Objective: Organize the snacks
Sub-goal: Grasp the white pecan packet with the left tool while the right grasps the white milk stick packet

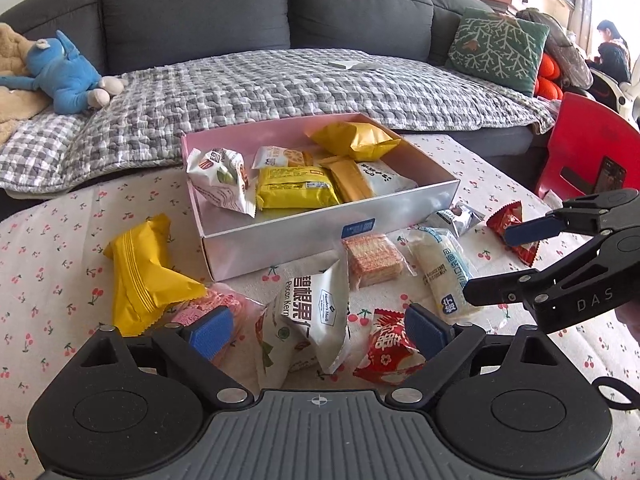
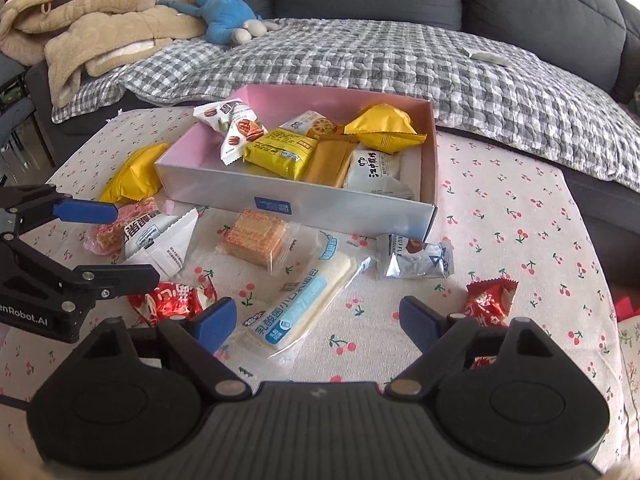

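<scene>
A silver box with a pink inside stands on the cherry-print tablecloth and holds several snack packets. Loose packets lie in front of it. My left gripper is open low over a white pecan packet and a red packet, and its pads touch neither. My right gripper is open around the near end of a long white-and-blue bread packet, with a gap on both sides. A wafer packet, a silver truffle packet and a red packet lie nearby.
A yellow packet and a pink wafer packet lie left of the box. Behind the table runs a grey sofa with a checked blanket, a blue plush toy and a green cushion. A red chair stands at right.
</scene>
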The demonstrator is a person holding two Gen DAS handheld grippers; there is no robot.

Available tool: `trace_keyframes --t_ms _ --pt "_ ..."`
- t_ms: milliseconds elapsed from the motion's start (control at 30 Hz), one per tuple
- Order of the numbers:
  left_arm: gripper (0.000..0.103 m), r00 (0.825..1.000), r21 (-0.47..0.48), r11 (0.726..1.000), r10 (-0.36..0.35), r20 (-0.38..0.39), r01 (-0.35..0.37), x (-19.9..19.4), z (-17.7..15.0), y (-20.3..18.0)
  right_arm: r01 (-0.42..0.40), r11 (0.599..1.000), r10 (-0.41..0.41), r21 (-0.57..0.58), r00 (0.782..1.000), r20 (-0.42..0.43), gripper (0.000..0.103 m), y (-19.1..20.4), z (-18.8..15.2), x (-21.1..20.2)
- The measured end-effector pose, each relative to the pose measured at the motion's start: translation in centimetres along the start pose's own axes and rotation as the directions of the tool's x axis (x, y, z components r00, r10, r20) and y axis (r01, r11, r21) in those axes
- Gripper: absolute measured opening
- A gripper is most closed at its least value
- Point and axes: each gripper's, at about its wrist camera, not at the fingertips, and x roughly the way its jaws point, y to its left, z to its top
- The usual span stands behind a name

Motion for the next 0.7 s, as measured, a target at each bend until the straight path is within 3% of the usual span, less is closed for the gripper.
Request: trace_keyframes --t_ms 267,333,400,700 --pt "0.063 0.998 -0.096 0.995 0.01 -0.063 -0.016 2.5 -0.3 1.5 0.011 1.0 -0.01 0.015 0.997 -0.071 0.063 0.4 0.0 2.6" --pt "0.059 0.997 -0.109 0.994 0.015 -0.076 -0.023 2.9 -0.4 1.8 0.023 1.0 -0.023 -0.006 0.997 -0.068 0.063 0.7 0.0 2.9" --pt "0.059 0.997 -0.117 0.993 0.013 -0.075 -0.022 2.9 -0.5 2.0 0.031 0.999 -0.033 -0.029 0.997 -0.064 0.061 1.0 0.0 2.9" --pt "0.056 0.997 -0.094 0.995 0.028 -0.065 -0.034 2.5 -0.3 1.5 0.019 0.998 -0.023 -0.06 0.997 -0.068 0.031 1.6 0.3 2.5"
